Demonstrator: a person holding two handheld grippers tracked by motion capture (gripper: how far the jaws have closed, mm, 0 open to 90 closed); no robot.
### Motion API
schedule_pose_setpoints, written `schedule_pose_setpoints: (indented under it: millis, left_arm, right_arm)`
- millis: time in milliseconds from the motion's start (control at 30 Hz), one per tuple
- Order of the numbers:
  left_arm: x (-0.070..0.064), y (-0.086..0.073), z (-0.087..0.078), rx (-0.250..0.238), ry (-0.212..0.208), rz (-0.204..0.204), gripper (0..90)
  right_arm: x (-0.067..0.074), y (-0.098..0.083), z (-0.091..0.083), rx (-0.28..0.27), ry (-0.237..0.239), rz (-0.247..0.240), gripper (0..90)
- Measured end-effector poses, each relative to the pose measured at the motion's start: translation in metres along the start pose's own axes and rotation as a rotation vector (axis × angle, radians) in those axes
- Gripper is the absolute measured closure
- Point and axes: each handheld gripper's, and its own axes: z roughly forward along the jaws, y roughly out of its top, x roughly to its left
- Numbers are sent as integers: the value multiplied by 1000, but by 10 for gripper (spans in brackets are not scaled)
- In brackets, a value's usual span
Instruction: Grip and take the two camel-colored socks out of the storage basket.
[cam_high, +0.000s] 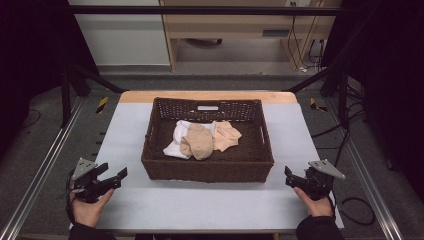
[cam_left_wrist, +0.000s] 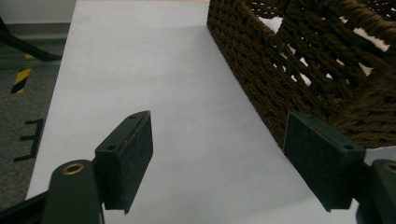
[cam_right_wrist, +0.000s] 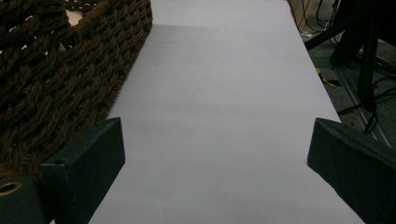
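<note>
Two grippers are waiting wide-fingered, gripping nothing: my left gripper (cam_high: 114, 178) is sitting at the basket's (cam_high: 207, 170) 8 o'clock, my right gripper (cam_high: 290, 177) at 4. Socks (cam_high: 202, 140) are lying inside it on the tabletop (cam_high: 200, 200), about equally near both.

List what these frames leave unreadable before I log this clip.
- Cloth pile in the basket: the high view is too small to count pieces; both gripper views show scraps through the weave.
- Basket floor: covered by cloth and shadow.
- Left hand-held gripper and right hand-held gripper: bodies cut off by the bottom edge.
</note>
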Motion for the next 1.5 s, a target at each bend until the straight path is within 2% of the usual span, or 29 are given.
schedule_pose_setpoints:
  millis: [300,567,867,1000,1233,1500]
  left_arm:
    - [-5,9,-9,-39,1,-1,292]
    - [-11,19,-19,-91,-10,-10,322]
    - [-14,39,-23,-133,-20,-17,328]
    - [-20,52,-22,-153,-24,-5,326]
    - [-36,79,-15,-189,-61,-8,319]
    - [-54,102,-4,-195,-78,13,323]
  right_arm:
    - [2,1,-1,-22,-20,-26,46]
    - [4,1,-3,-38,-38,-21,46]
    - [4,1,-4,-43,-48,-37,45]
    - [3,1,-4,-50,-57,-37,44]
    - [2,2,-5,-52,-57,-27,45]
    - [1,1,-3,-46,-62,-33,44]
